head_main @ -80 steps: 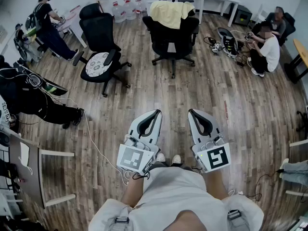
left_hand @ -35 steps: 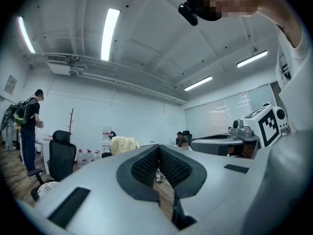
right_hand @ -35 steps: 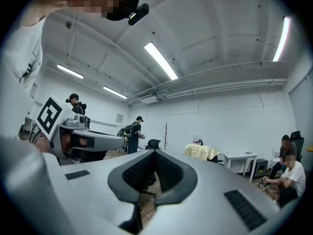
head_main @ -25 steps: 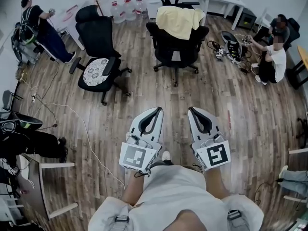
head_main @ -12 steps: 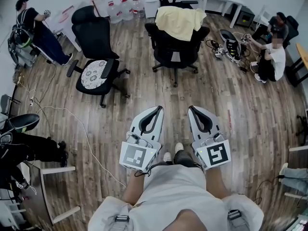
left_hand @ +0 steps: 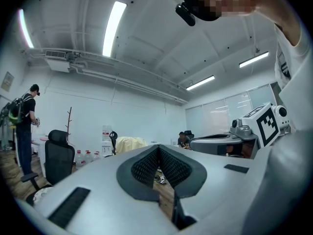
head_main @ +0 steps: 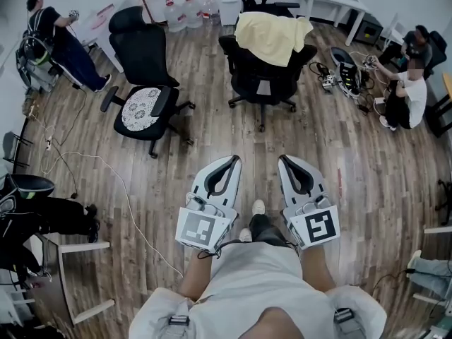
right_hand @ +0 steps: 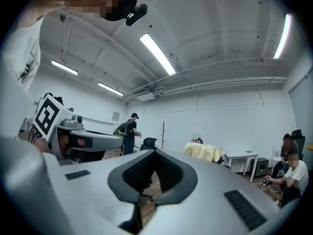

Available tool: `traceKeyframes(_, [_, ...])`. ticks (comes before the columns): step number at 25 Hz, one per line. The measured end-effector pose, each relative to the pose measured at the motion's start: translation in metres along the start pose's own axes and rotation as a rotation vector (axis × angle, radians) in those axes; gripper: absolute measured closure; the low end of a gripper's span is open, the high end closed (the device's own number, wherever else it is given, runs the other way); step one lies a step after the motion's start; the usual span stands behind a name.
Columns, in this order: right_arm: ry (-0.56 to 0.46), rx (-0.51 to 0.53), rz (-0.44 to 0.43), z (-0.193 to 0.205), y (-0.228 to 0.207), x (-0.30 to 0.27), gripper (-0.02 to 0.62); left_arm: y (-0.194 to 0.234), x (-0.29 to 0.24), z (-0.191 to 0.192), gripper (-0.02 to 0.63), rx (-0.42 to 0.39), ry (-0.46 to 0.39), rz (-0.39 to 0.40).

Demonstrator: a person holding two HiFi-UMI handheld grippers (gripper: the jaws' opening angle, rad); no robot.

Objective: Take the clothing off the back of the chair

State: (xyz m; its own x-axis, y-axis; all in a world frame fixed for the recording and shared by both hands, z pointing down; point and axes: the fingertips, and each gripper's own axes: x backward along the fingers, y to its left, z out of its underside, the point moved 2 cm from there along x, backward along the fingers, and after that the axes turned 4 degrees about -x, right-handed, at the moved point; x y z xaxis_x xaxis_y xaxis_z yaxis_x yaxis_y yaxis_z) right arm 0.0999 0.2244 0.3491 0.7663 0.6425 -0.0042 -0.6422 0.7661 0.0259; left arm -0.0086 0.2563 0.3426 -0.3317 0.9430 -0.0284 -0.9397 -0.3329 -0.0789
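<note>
While my left hand-held gripper (head_main: 227, 162) and right hand-held gripper (head_main: 285, 162) are both clenched on nothing, well short of the chair (head_main: 247, 73), the clothing (head_main: 272, 34) lies draped over its back. I judge it best to close on the chair, part the jaws, pinch the top fold, and lift clear.

Two grippers: left gripper (head_main: 232, 159), right gripper (head_main: 282, 159); one yellow garment (head_main: 272, 34); three water jugs (head_main: 188, 8).

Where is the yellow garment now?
The pale yellow cloth garment hangs over the back of the black office chair at the head view's top centre, right of the black chair with the patterned cushion.
</note>
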Motion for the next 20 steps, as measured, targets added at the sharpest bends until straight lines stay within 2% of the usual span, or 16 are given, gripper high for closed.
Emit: traceKeyframes(20, [-0.007,-0.025,-0.055,0.003,-0.074,-0.084,0.575,0.047,-0.094,0.007,0.588,-0.004,0.021,-0.048])
